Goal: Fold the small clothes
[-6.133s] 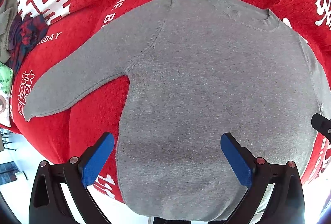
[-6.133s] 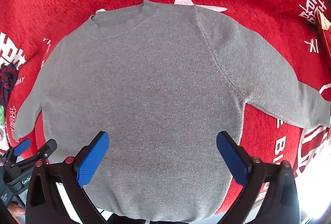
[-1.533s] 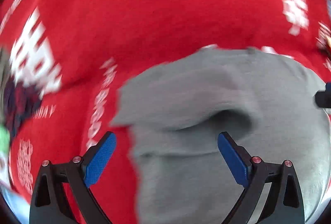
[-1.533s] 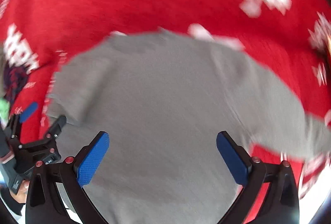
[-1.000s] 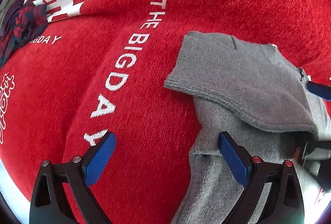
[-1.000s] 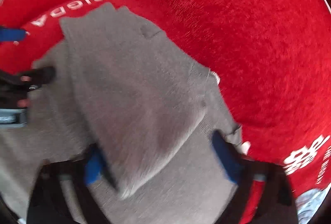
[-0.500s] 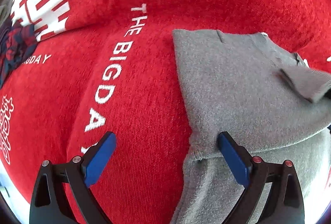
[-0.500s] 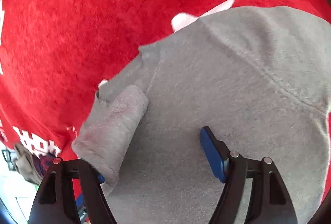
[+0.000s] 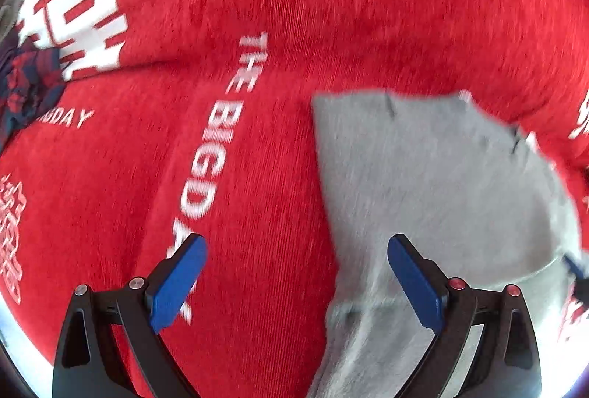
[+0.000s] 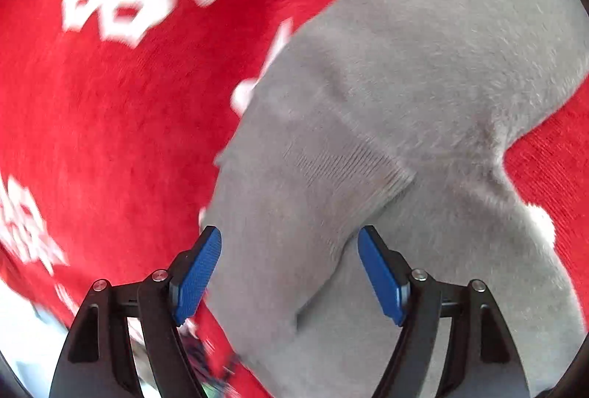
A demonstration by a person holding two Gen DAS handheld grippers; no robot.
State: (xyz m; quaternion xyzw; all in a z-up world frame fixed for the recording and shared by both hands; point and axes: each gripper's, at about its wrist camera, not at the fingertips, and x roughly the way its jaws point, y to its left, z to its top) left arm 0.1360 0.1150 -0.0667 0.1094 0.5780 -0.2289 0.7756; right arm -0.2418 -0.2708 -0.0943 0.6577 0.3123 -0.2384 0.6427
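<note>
Grey knit, the sweater [image 9: 434, 184] lies on the red cloth [image 9: 257, 177], right of the white lettering [image 9: 217, 148]. The left view alone shows a plaid garment [image 9: 25, 85] at the far left edge; the right view alone shows the ribbed cuff [image 10: 349, 166] of the sleeve folded across the body. The folded edge runs away from the left gripper [image 9: 294, 276] (both frames are blurred). Half a second ago the cuff hung at the right gripper [image 10: 289, 269]; now it rests flat. Both grippers stand apart, holding nothing.
</note>
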